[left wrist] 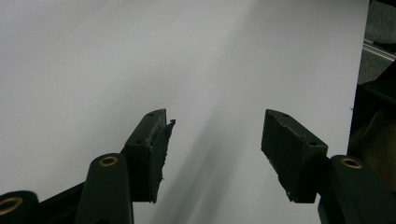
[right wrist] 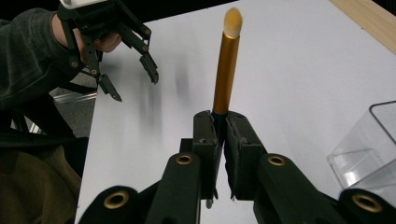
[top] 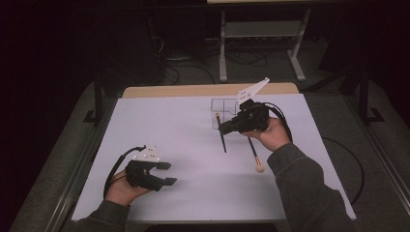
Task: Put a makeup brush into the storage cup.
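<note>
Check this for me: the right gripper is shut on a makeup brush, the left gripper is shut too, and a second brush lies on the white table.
One thing is off. The left gripper is open, not shut: the left gripper view shows its jaws wide apart with bare table between them. The rest holds: the right gripper is shut on a makeup brush, and a second brush lies on the table.

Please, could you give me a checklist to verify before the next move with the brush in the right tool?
1. Right tool shut on the held brush: ok.
2. Firmness of that grip, with the jaws just below the gold part: cannot tell.
3. Clear box stands close to the right tool: ok.
4. Box compartments free inside: cannot tell.
5. Second brush lies on the white sheet, apart from the held brush: ok.
6. Left tool open, holds nothing, far from the box: ok.
</note>
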`<state>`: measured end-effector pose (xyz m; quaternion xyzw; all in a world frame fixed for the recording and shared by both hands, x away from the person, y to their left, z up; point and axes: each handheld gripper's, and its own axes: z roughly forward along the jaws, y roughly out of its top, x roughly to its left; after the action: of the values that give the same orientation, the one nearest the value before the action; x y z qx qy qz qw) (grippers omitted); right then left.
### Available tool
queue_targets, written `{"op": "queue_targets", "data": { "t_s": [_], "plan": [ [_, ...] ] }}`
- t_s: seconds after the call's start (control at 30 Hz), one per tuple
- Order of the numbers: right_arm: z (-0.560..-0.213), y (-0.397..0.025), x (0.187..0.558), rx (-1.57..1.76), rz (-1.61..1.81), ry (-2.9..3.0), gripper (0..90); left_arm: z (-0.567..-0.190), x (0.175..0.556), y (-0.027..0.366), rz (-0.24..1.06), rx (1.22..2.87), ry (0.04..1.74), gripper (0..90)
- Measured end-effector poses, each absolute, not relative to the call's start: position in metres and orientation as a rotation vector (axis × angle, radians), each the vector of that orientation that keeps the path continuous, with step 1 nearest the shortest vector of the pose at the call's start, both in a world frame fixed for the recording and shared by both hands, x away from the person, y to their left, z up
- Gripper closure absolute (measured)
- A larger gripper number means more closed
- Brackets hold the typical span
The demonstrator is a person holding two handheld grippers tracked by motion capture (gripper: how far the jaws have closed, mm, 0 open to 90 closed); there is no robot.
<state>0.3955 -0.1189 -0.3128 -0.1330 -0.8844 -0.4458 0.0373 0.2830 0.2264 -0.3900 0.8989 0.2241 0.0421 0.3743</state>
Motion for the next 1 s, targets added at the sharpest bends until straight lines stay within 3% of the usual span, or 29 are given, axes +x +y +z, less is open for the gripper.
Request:
{"op": "queue_targets", "data": {
  "t_s": [1.0],
  "plan": [
    [-0.28,-0.116,0.424,-0.418,-1.373,-2.784,82.4,-0.388,0.283,0.23,0.136,2.294,0.575,37.2]
  ]
}}
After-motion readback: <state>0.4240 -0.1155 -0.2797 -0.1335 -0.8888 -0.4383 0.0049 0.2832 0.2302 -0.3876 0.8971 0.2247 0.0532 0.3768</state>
